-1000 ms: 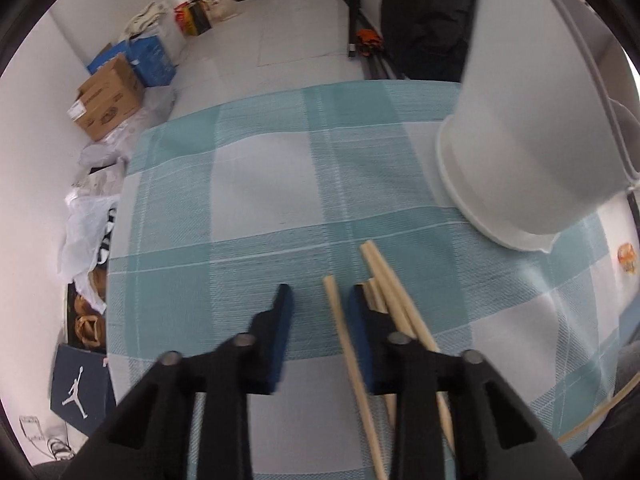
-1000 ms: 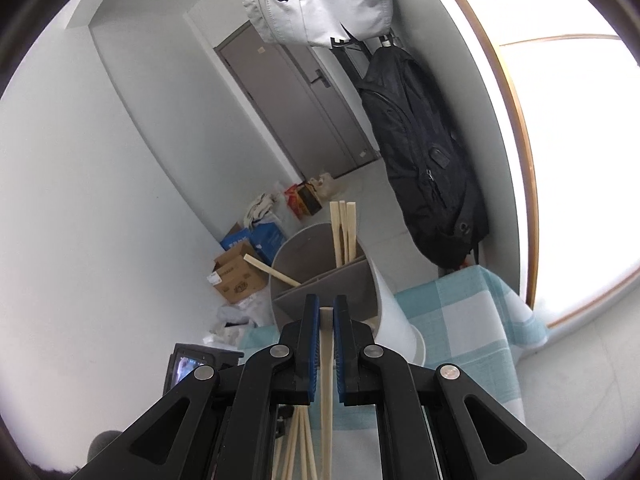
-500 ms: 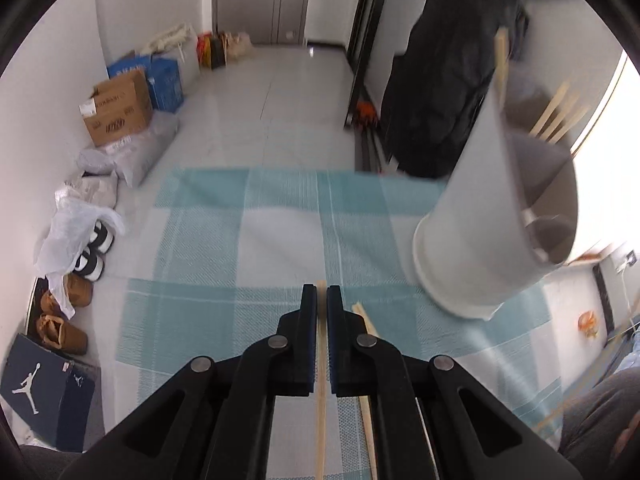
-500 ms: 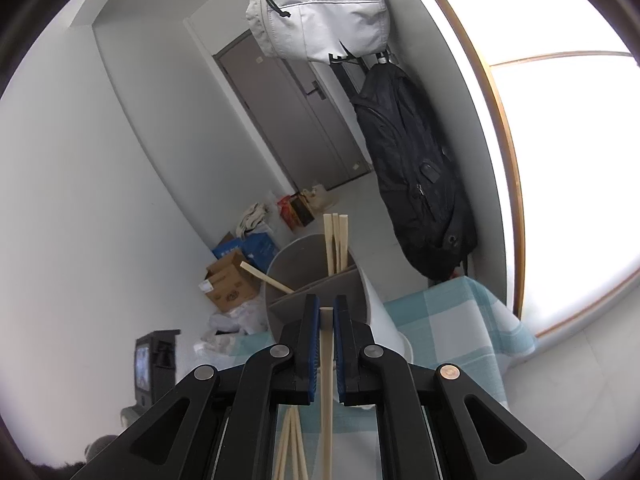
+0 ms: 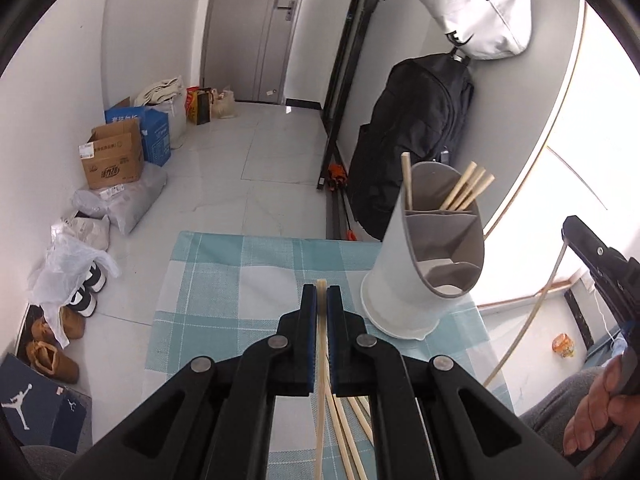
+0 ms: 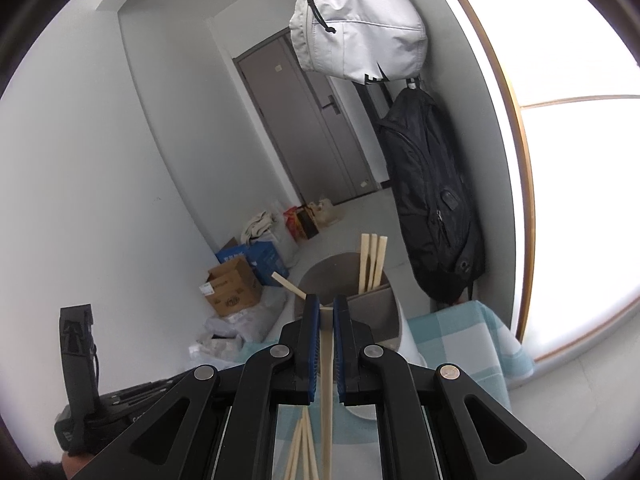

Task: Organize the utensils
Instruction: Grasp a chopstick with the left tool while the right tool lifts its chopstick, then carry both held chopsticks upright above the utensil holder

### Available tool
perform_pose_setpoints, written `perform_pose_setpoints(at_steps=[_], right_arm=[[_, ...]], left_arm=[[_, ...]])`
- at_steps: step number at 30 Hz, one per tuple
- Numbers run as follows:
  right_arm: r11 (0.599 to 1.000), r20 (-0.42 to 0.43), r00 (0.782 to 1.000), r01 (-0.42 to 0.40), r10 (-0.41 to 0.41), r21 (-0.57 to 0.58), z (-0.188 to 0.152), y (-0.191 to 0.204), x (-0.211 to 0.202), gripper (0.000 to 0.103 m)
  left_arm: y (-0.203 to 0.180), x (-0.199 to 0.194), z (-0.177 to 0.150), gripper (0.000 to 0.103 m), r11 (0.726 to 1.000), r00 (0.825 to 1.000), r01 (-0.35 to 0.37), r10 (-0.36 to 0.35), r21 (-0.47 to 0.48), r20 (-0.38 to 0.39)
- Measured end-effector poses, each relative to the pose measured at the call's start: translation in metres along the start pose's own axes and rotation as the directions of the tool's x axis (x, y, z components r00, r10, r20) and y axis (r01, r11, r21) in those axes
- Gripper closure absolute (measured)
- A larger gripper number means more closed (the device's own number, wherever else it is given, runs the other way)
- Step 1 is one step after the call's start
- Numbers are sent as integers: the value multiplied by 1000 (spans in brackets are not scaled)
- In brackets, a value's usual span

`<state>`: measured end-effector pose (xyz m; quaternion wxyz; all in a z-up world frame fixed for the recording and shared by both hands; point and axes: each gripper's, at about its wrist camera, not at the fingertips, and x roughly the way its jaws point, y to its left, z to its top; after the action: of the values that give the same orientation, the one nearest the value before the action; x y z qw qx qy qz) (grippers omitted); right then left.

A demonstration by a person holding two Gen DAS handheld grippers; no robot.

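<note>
My left gripper (image 5: 321, 296) is shut on a wooden chopstick (image 5: 319, 380), lifted above the teal checked tablecloth (image 5: 224, 280). Loose chopsticks (image 5: 352, 428) lie on the cloth below it. To its right stands a white divided utensil holder (image 5: 420, 276) with several chopsticks (image 5: 464, 190) in its far compartments. My right gripper (image 6: 326, 309) is shut on another chopstick (image 6: 326, 384), held in front of the holder (image 6: 384, 320), whose chopsticks (image 6: 372, 260) stick up behind. More loose chopsticks (image 6: 302, 452) show below.
A black backpack (image 5: 412, 140) and a white bag (image 5: 480, 8) hang on the wall behind the table. Boxes (image 5: 114, 156), bags and shoes (image 5: 84, 292) litter the floor at left. The right hand-held gripper (image 5: 600, 264) and a hand (image 5: 600, 420) show at right.
My left gripper closed on a chopstick and rose, tilting up so the holder and room came into view. My right gripper drifted slightly with its chopstick.
</note>
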<state>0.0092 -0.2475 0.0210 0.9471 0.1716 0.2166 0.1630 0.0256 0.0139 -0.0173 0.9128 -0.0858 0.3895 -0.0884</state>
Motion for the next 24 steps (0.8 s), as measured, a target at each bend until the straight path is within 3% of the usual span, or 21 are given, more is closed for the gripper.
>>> perform_pose_setpoints(at_steps=[6,11,19,24], right_arm=[[1000,38,999,-3,3,-20,17,8,-11,97],[999,82,996,-24,28,-43,46,16,-20,97],[997,127,991,-42,51,-70,102,24,-12,97],[997,154,987,-44,54,-65,134,24,3,97]], left_arm=[[-8,-21,14,102,999,999,32,-32,8,-3],[-17,-38,36,102,998,997,68,-68,-12,41],[-43,-59,99,102,988,977,148,-140,-39,159],[-53,-57,136,102,987,967,155,-141,-51,214]])
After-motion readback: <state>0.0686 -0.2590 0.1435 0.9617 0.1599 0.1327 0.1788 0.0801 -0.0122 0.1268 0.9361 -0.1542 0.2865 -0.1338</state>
